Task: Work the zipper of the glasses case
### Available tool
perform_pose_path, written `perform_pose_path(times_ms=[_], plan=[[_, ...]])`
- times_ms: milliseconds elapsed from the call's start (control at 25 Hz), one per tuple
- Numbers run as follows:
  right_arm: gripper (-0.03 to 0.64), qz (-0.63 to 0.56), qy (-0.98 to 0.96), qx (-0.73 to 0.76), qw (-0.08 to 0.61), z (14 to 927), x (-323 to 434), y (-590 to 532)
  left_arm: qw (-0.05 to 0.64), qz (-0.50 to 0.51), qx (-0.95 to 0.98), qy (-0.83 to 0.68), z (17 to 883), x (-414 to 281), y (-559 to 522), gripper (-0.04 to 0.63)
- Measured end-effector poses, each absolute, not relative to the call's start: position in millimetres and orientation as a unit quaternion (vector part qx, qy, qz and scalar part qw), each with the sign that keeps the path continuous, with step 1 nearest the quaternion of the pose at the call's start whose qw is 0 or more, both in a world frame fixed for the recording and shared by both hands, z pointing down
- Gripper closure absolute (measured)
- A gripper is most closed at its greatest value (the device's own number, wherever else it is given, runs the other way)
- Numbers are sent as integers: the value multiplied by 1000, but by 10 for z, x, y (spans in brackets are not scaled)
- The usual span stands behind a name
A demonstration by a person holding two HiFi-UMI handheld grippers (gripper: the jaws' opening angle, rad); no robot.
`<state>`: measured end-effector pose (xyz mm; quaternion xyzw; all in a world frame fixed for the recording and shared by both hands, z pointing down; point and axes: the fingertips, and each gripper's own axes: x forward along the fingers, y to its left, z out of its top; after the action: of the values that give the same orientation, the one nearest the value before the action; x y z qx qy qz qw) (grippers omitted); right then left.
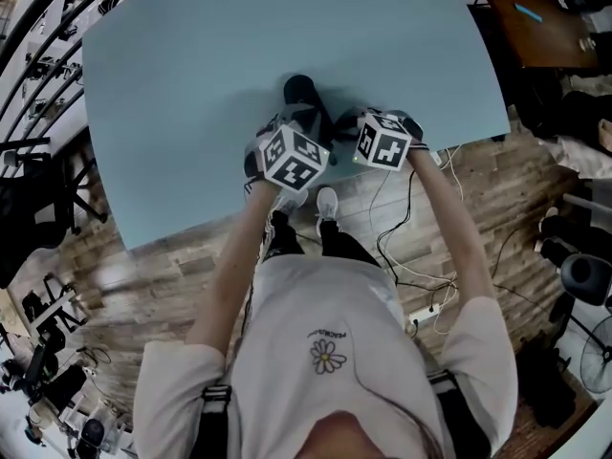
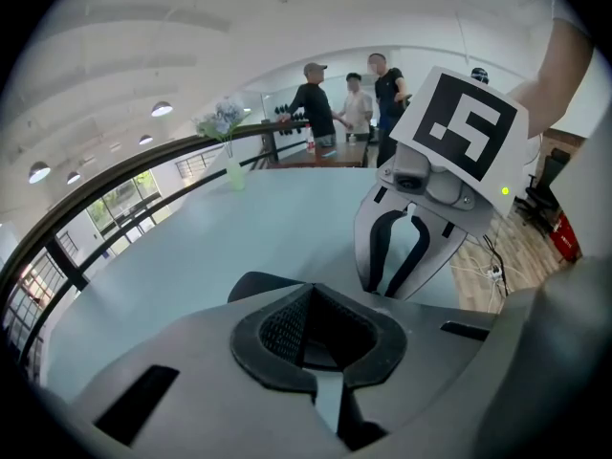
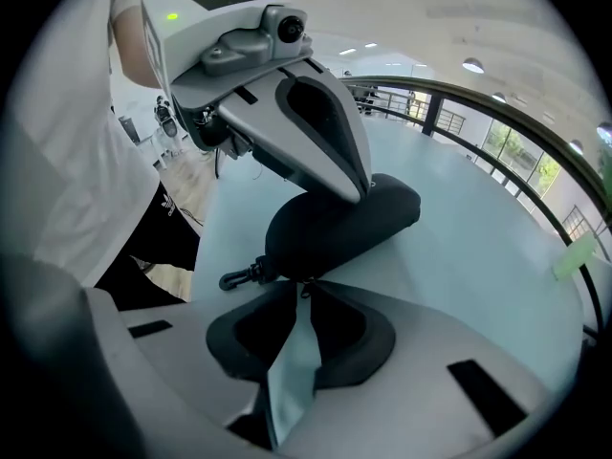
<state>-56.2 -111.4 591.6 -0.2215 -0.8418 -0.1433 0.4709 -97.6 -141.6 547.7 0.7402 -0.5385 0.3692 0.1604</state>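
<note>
A black glasses case (image 1: pixel 298 89) lies on the light blue table (image 1: pixel 191 84) near its front edge. In the right gripper view the case (image 3: pixel 335 223) sits tilted, a small clip (image 3: pixel 239 277) sticking out at its near end. My left gripper (image 3: pixel 356 185) comes down on top of the case and is shut on it; in its own view the left gripper (image 2: pixel 316 304) hides most of the case (image 2: pixel 253 285). My right gripper (image 3: pixel 304 299) stands slightly open at the case's near end. The thin zipper pull (image 3: pixel 305 290) hangs in the gap between its tips.
Several people (image 2: pixel 349 103) stand beyond the table's far side, near a vase of flowers (image 2: pixel 229 137). The table's front edge is close to my grippers. Cables (image 1: pixel 402 247) run across the wooden floor below, and a brown desk (image 1: pixel 535 17) stands at the right.
</note>
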Motion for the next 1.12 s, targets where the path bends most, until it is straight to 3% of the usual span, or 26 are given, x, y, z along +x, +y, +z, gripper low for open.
perform_pose_path(times_ms=[160, 960, 1120], plan=[[603, -122, -852, -208, 465, 5873, -534, -1178, 160, 374, 737, -540, 5495, -983, -1434, 580], [607, -80, -871, -148, 462, 5869, -607, -688, 141, 392, 751, -513, 5516, -993, -1418, 580], [609, -151, -847, -113, 497, 5892, -406, -897, 102, 406, 769, -482, 5336, -1022, -1455, 580]])
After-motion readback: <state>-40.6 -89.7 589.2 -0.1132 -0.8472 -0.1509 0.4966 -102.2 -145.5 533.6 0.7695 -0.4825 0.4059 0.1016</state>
